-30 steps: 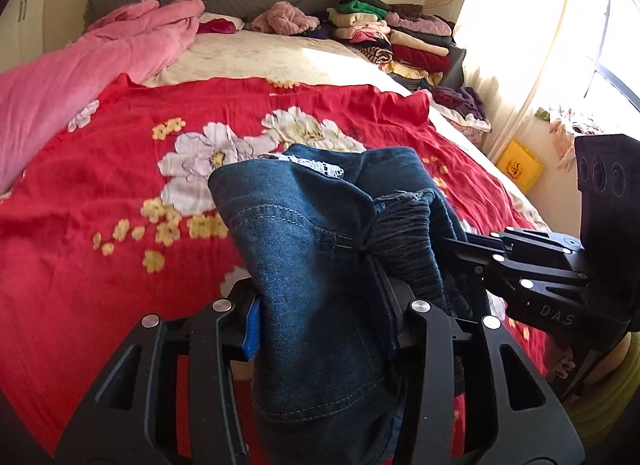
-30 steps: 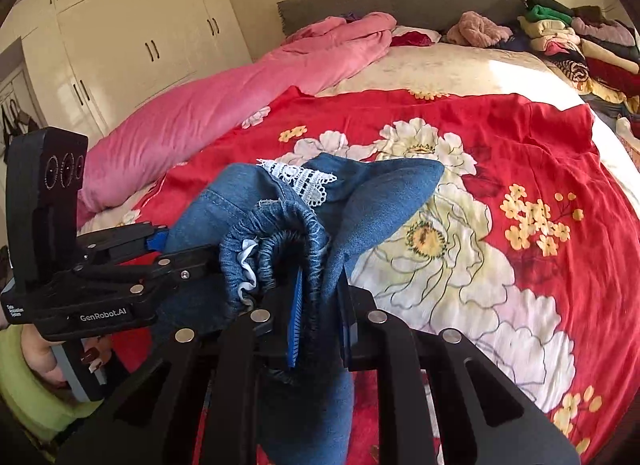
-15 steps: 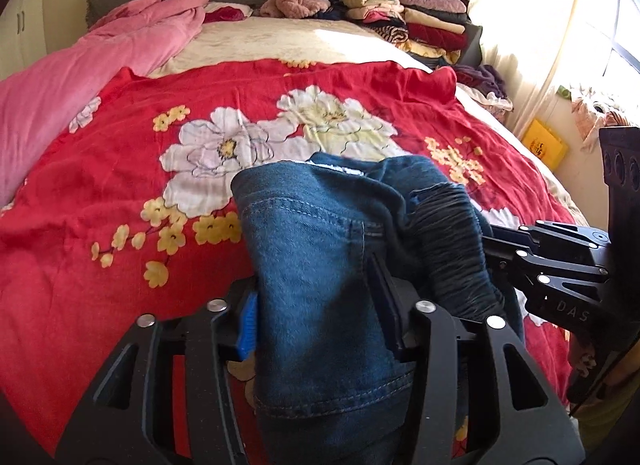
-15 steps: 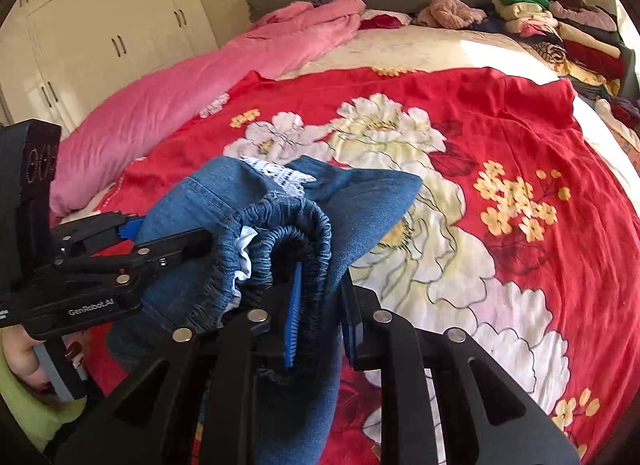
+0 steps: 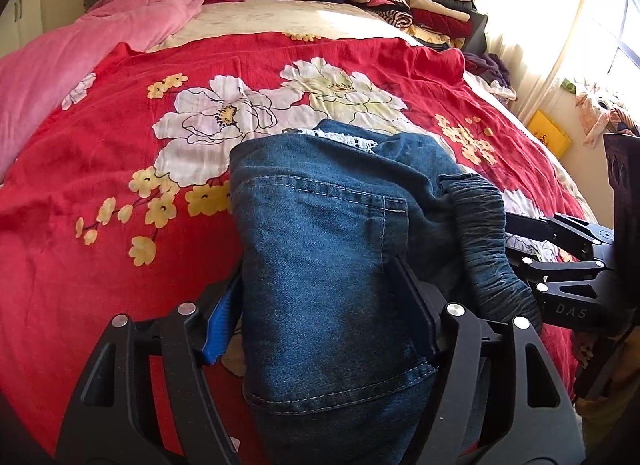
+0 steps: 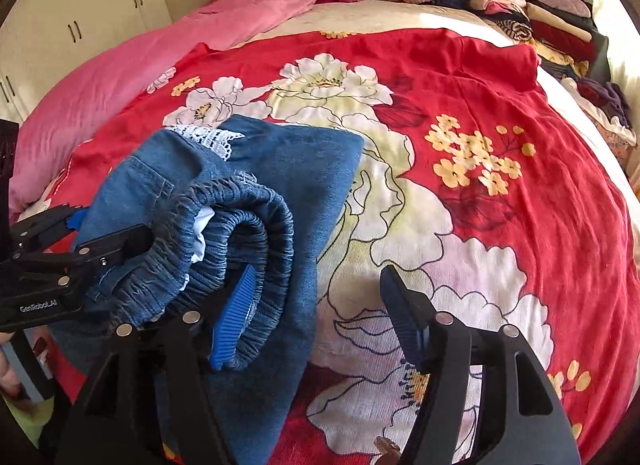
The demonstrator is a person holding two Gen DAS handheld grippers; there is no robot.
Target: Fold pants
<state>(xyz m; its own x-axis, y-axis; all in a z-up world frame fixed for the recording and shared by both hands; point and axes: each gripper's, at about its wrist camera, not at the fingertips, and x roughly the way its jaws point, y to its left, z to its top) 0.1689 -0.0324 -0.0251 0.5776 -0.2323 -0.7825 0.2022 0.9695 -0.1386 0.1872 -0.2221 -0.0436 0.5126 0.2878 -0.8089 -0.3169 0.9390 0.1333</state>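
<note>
— So, where are your pants (image 5: 320, 265)?
— Folded on the red bedspread (image 5: 100, 153); your left gripper (image 5: 320, 329) and right gripper (image 6: 316, 309) are both opening — denim between each, unpinched

The right gripper (image 6: 316, 305) now stands with its jaws wide and opening, where a second ago they pinched the elastic waistband; the jeans (image 6: 256, 201) lie lower on the red floral bedspread (image 6: 520, 145). The left gripper (image 5: 320, 317) is opening too, denim between its pads but looser
</note>
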